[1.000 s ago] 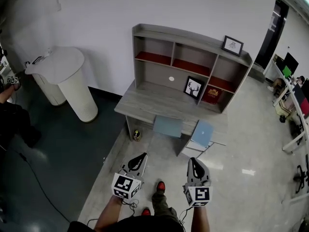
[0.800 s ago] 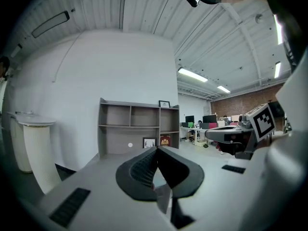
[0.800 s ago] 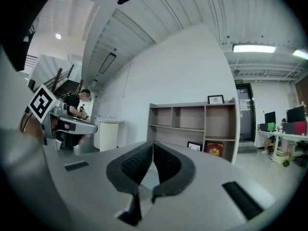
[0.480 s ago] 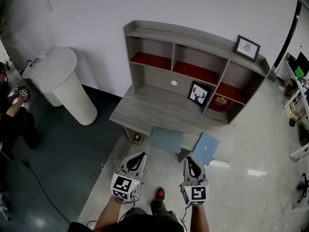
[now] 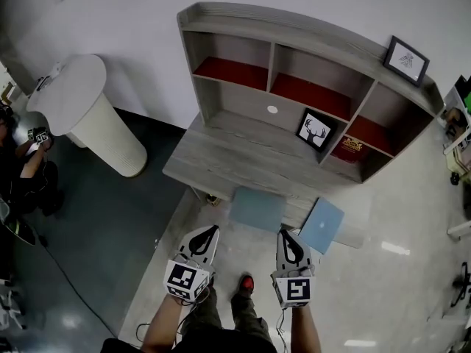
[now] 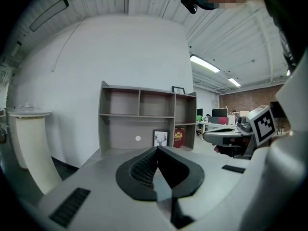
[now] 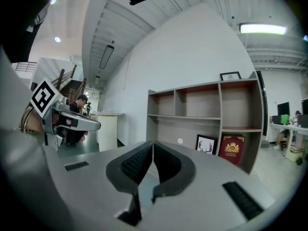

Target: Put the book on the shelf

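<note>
A dark red book [image 5: 352, 148] with a gold emblem stands in the bottom right bay of the grey desk shelf [image 5: 294, 28]. It also shows in the left gripper view [image 6: 179, 137] and the right gripper view [image 7: 232, 149]. My left gripper [image 5: 208, 234] and right gripper [image 5: 285, 237] are held side by side over the floor, short of the desk's front edge, and point at it. Both are shut with nothing between the jaws, as seen on the left gripper [image 6: 155, 150] and the right gripper [image 7: 153, 146]. The book is well beyond both.
A deer picture [image 5: 316, 131] leans left of the book, and a small frame [image 5: 406, 59] sits on the shelf top. Two pale blue seats [image 5: 257, 208] [image 5: 321, 225] stand under the desk [image 5: 221, 164]. A white round pedestal [image 5: 88, 112] and a seated person [image 5: 22, 168] are at the left.
Both grippers have moved forward toward the desk, staying shut. The desk and shelf now look larger and closer in the head view.
</note>
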